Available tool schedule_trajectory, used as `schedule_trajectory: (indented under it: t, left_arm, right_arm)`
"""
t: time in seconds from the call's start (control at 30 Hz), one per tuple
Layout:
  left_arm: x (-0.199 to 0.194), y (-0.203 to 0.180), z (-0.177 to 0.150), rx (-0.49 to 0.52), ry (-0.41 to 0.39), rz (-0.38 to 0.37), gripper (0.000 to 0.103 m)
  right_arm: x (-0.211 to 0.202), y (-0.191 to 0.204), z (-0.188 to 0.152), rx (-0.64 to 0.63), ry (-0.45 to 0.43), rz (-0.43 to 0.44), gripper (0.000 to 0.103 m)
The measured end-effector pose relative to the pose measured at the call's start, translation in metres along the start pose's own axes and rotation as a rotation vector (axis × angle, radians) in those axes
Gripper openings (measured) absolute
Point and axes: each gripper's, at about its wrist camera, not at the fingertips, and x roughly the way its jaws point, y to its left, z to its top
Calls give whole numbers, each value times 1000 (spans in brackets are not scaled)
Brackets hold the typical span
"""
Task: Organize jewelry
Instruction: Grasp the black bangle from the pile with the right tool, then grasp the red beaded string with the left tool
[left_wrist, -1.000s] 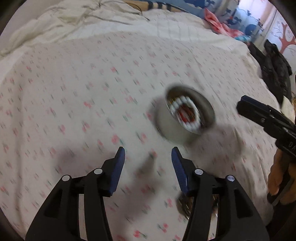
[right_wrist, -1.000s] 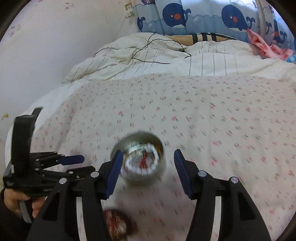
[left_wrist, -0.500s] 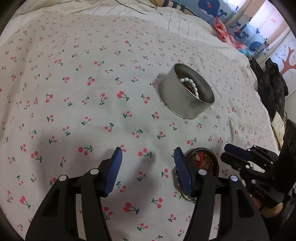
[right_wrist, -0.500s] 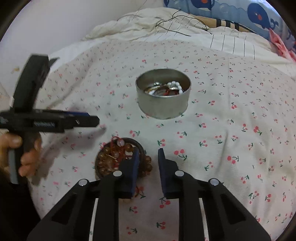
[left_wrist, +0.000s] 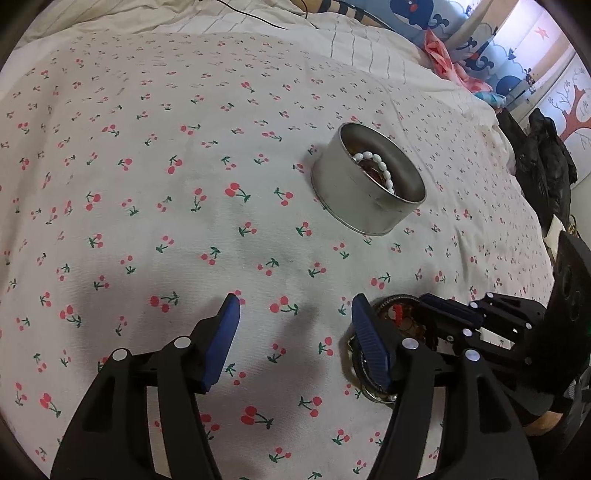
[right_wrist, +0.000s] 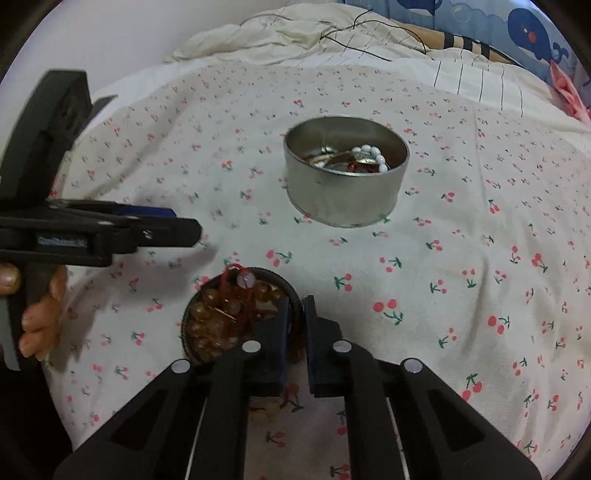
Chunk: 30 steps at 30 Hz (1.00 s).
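Observation:
A silver tin (left_wrist: 365, 192) (right_wrist: 345, 173) stands on the cherry-print sheet, holding a white bead bracelet (right_wrist: 371, 153) and other jewelry. Nearer me lies a dark round dish (right_wrist: 275, 276) (left_wrist: 373, 393) filled with amber beads (right_wrist: 218, 310) on red cord. My right gripper (right_wrist: 295, 306) (left_wrist: 428, 302) is shut, its pads pinching the dish's near right rim. My left gripper (left_wrist: 291, 314) (right_wrist: 184, 229) hovers over bare sheet just left of the dish. Its jaws are opening and nothing is between them.
A rumpled cream duvet (right_wrist: 295, 33) with a black cable (right_wrist: 369, 44) lies at the head of the bed, by whale-print pillows (right_wrist: 532, 29). Dark clothing (left_wrist: 546, 162) hangs past the bed's right edge. A person's hand (right_wrist: 37, 321) grips the left tool.
My right gripper came down from around the tin to the bead dish and shut on its rim. My left gripper's jaws spread a little wider, and the view steadied.

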Motion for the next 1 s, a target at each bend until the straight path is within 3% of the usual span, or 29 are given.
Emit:
schedule_trajectory:
  t: [0.17,0.3,0.43,0.6,0.77,0.83,0.87,0.93,0.97,1.0]
  left_arm:
    - [-3,8,1,-34,-12,3,62]
    - [-1,3,0,-17,-6,-20,62]
    - [3,-27,-4,121,-2,-47,62]
    - [-2,-61,-11,291,-103,10,63]
    - [12,-51,-5,214,-43,-29,62]
    - [8,-53,-7,225,-62,-51,62]
    - [5,-57,-10,247,-80,-49,59]
    - [2,-67,-14,307,-101,-30,33]
    - [6,-71,-17,340,-88,-3,7]
    - [10,-73,-18,357,-66,10,3]
  right_arm:
    - [-33,-17,5,85,-96,83,9]
    - [-47,-38,6,135,-131,21,9]
    - [-51,-62,5,195,-124,-67,9]
    - [-46,-91,0,279,-91,-111,9]
    - [-36,-101,-5,309,-41,-123,9]
    - [-31,-101,-7,308,-24,-128,9]
    - [-29,-101,-8,306,-17,-130,9]
    - [-24,-101,-9,307,0,-134,9]
    - [-22,-102,-10,308,6,-135,9]
    - [-22,-102,-10,308,6,-135,9]
